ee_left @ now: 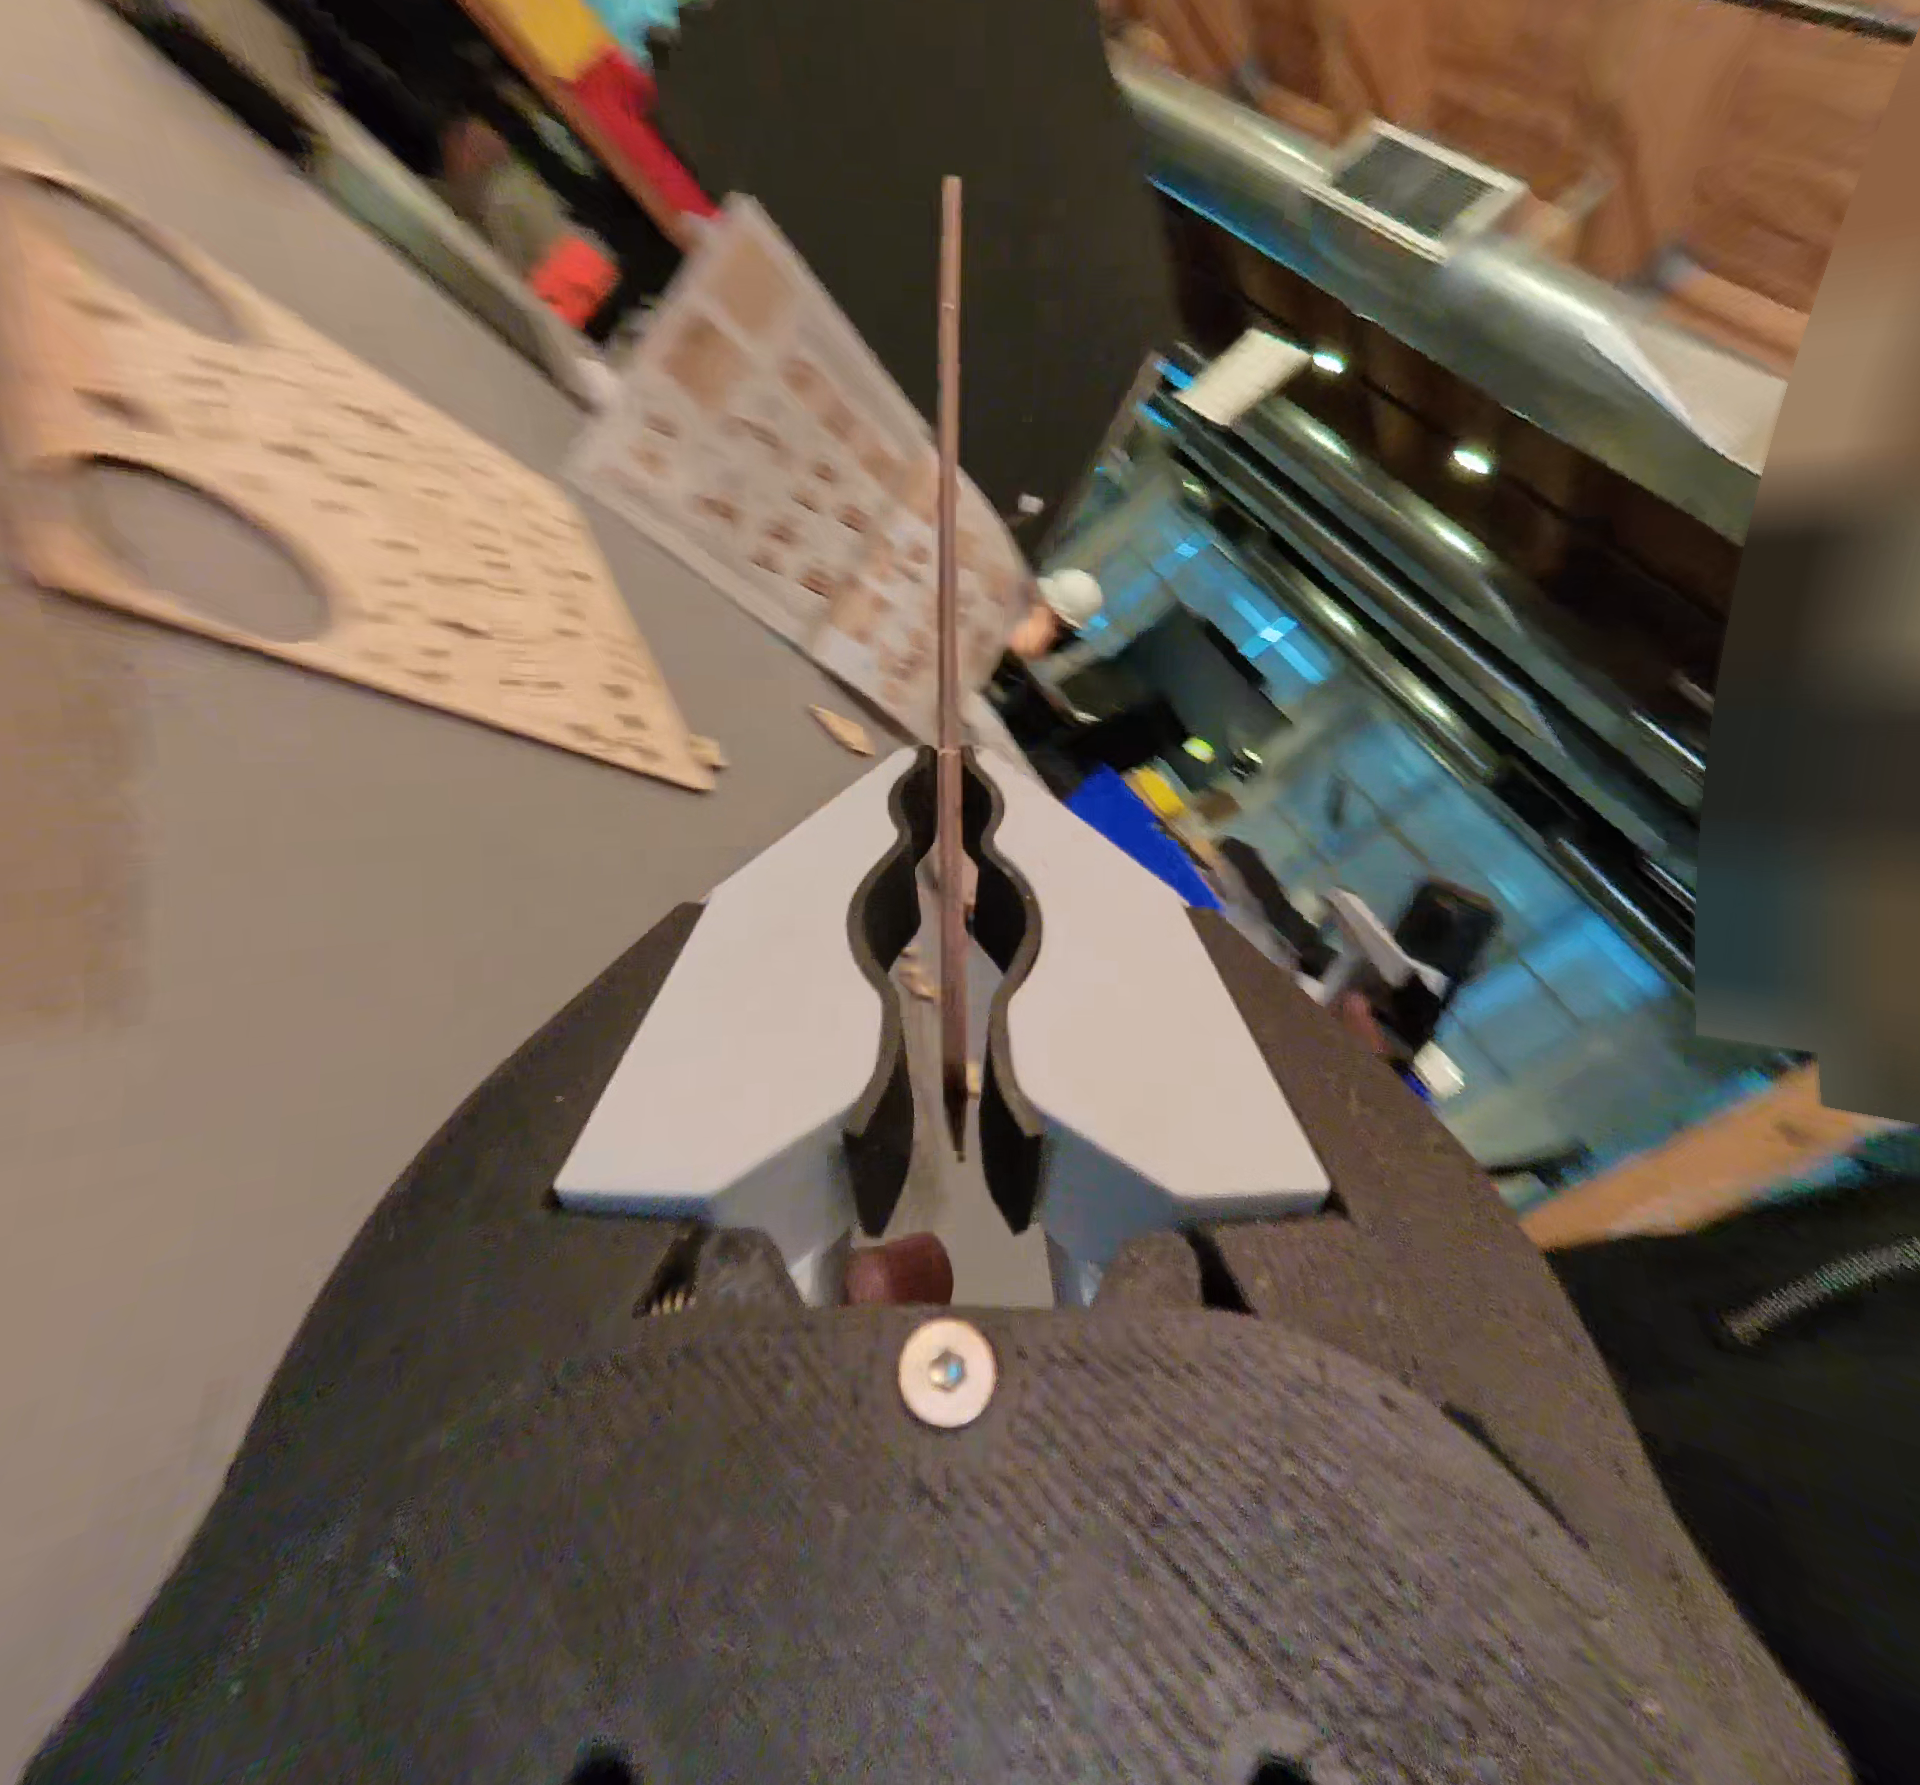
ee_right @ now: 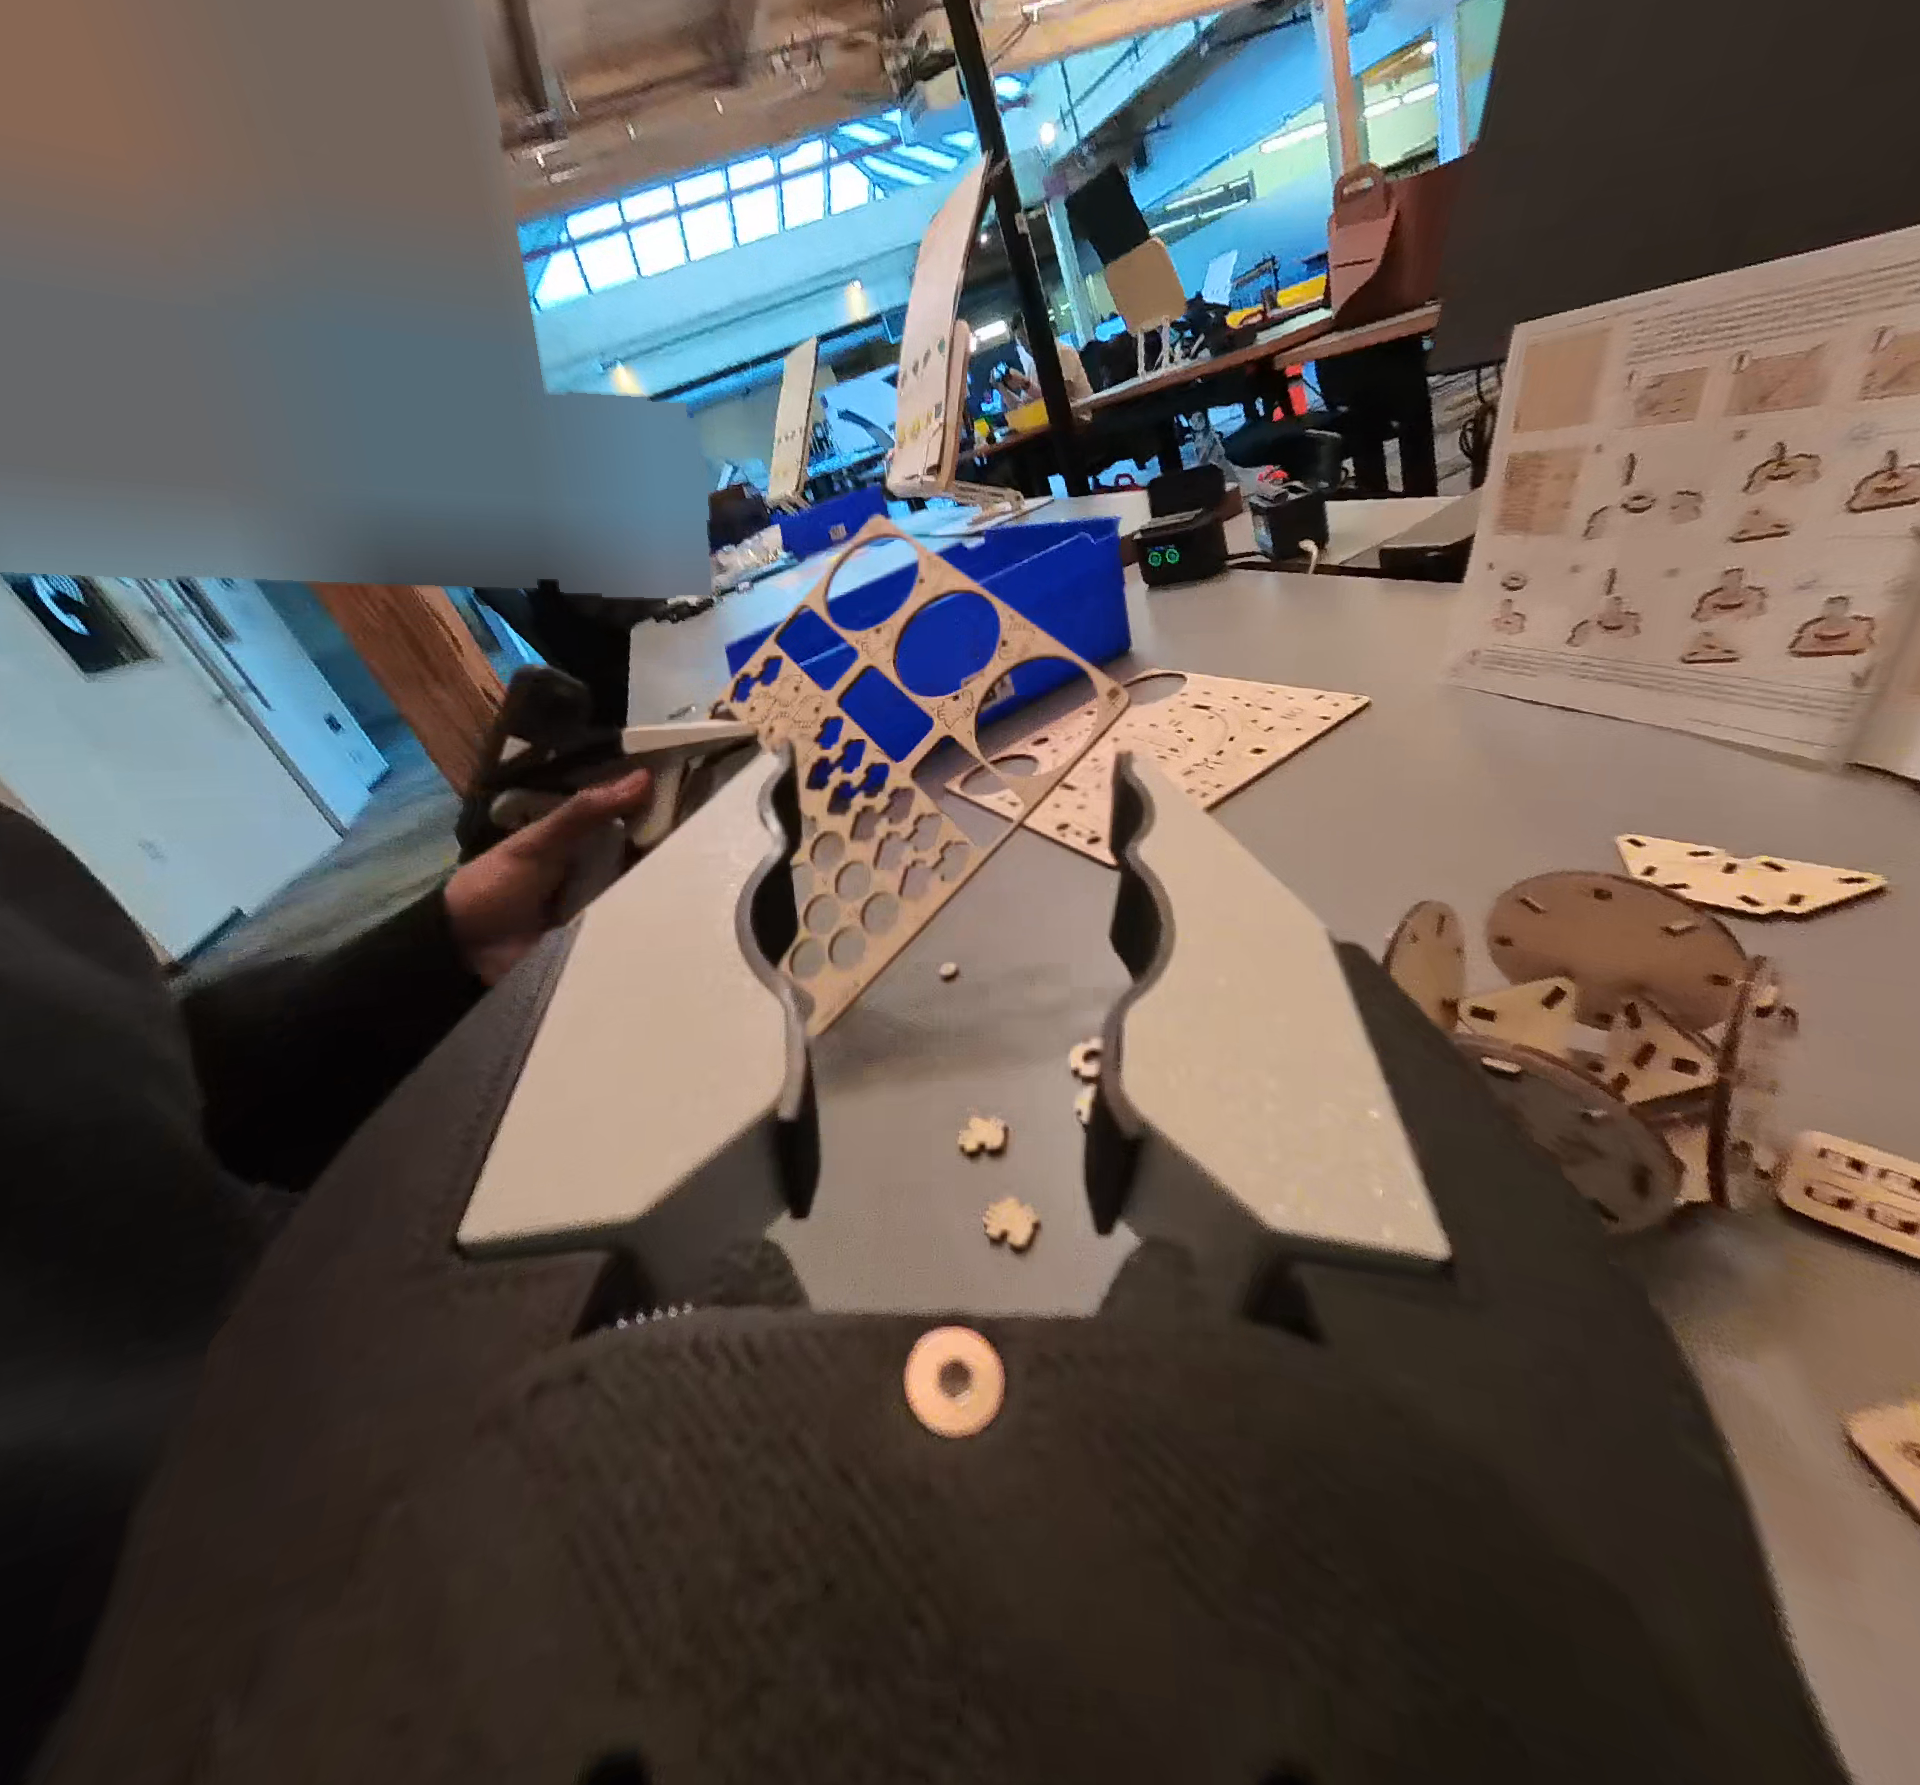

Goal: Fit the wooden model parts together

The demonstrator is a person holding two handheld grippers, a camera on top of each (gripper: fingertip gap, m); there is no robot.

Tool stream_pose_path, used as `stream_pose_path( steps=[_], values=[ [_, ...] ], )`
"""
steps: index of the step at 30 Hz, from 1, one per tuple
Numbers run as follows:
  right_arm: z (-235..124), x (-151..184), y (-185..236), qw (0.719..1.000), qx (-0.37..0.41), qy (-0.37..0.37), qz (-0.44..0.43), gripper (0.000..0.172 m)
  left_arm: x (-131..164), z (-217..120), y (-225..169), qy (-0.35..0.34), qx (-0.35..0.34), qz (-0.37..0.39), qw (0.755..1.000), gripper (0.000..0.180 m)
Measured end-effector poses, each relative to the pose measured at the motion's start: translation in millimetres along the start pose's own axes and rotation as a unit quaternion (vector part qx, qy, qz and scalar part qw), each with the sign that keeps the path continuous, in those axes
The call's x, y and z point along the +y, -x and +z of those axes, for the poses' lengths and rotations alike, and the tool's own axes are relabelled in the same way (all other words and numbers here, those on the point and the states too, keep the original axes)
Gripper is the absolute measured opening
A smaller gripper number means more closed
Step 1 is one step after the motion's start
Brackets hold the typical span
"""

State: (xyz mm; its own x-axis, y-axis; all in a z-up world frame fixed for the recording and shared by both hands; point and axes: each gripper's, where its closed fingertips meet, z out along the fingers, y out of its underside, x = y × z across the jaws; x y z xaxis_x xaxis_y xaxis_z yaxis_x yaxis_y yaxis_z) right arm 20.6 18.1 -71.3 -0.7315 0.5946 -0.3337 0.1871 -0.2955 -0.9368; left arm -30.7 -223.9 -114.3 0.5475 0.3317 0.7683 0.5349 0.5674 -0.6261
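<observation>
My left gripper [ee_left: 951,759] is clamped on a thin wooden sheet [ee_left: 950,488], which I see edge-on as a brown line rising straight up from between the pads [ee_left: 914,800]. Both pads press against its faces. From my right wrist view the same sheet [ee_right: 904,696] shows its flat side: a pale plywood panel full of punched-out round, rectangular and cross-shaped holes, held tilted above the grey table [ee_right: 1455,800]. The left gripper [ee_right: 727,733] pinches its left edge there, with a hand [ee_right: 520,878] on the handle.

My right gripper [ee_right: 951,800] stands wide open, nothing between its fingers [ee_right: 1195,904]. The lower corner of the sheet passes just in front of the left finger; I can't tell if it touches.

Behind the sheet sits a blue bin [ee_right: 1039,592], and a second cut-out panel [ee_right: 1195,738] lies flat on the table. Small loose wooden pieces [ee_right: 1010,1224] lie on the table between my right fingers. To the right is a half-built wooden model [ee_right: 1610,1039] with flat slotted parts around it. A printed instruction sheet [ee_right: 1714,509] with assembly drawings stands at the far right; its text is too small to make out. A black device with green lights [ee_right: 1179,551] sits beyond the bin. No brand marks are legible anywhere.
</observation>
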Motion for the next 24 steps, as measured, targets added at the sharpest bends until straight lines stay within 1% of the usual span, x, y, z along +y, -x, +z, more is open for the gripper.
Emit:
stream_pose_path(
  steps=[2,4,5,7,9,10,12,13,14,15,16,17,18,19,20,21,23,24],
  values=[
    [-0.4,5.4,2.8,1.0,0.0,0.012,-0.01,0.061,-16.4,-18.9,24.8,-0.028,-0.05,-0.01,0.998,0.0],
    [-1.6,11.0,5.6,1.0,-0.001,0.018,-0.012,0.061,-30.2,-37.2,42.3,-0.056,-0.079,-0.026,0.995,0.0],
    [-2.6,13.1,6.4,1.0,-0.001,0.018,-0.013,0.061,-32.7,-43.1,50.4,-0.056,-0.09,-0.037,0.994,0.0],
    [-4.8,16.8,6.6,1.0,0.0,0.015,-0.014,0.063,-29.8,-47.5,61.4,-0.032,-0.1,-0.053,0.993,0.0],
    [-7.6,21.6,3.0,1.0,0.01,0.025,-0.01,0.065,-28.7,-48.6,68.8,-0.018,-0.119,-0.041,0.992,0.001],
    [-11.0,27.4,-1.6,0.998,0.029,0.049,0.006,0.054,-30.0,-49.7,72.5,-0.018,-0.136,-0.029,0.99,0.005],
    [-19.5,42.1,-4.8,0.991,0.045,0.122,0.012,0.021,-35.3,-54.6,79.1,-0.026,-0.183,0.012,0.983,0.022],
    [-23.3,45.5,-4.6,0.989,0.048,0.143,-0.002,0.014,-37.9,-57.0,79.7,-0.027,-0.202,0.039,0.978,0.029],
    [-26.9,45.4,-6.6,0.987,0.062,0.146,-0.022,0.02,-39.6,-59.5,81.1,-0.023,-0.223,0.062,0.973,0.04],
    [-30.3,43.7,-10.4,0.985,0.084,0.142,-0.044,0.033,-42.1,-63.4,83.8,-0.019,-0.249,0.084,0.965,0.052],
    [-33.3,42.7,-14.1,0.983,0.105,0.138,-0.067,0.044,-46.5,-67.3,84.3,-0.018,-0.27,0.109,0.956,0.06],
    [-35.6,43.4,-16.4,0.979,0.12,0.137,-0.089,0.052,-52.0,-70.8,82.7,-0.019,-0.287,0.136,0.948,0.064],
    [-37.1,45.6,-17.6,0.976,0.13,0.14,-0.107,0.055,-57.7,-74.3,81.2,-0.018,-0.305,0.162,0.938,0.074],
    [-38.1,47.4,-19.5,0.972,0.142,0.14,-0.123,0.057,-62.0,-76.2,78.2,-0.012,-0.317,0.188,0.93,0.077],
    [-39.2,47.5,-23.2,0.968,0.16,0.136,-0.138,0.064,-66.6,-78.1,74.1,-0.009,-0.33,0.211,0.92,0.08],
    [-41.5,45.2,-28.2,0.963,0.183,0.13,-0.152,0.065,-71.9,-78.9,67.3,-0.011,-0.339,0.236,0.911,0.081],
    [-46.4,40.3,-34.5,0.952,0.215,0.133,-0.173,0.063,-76.5,-73.2,46.1,-0.016,-0.335,0.283,0.898,0.081],
    [-49.4,39.3,-37.6,0.946,0.227,0.142,-0.183,0.064,-72.7,-65.2,33.6,-0.011,-0.321,0.301,0.898,0.08]
  ],
)
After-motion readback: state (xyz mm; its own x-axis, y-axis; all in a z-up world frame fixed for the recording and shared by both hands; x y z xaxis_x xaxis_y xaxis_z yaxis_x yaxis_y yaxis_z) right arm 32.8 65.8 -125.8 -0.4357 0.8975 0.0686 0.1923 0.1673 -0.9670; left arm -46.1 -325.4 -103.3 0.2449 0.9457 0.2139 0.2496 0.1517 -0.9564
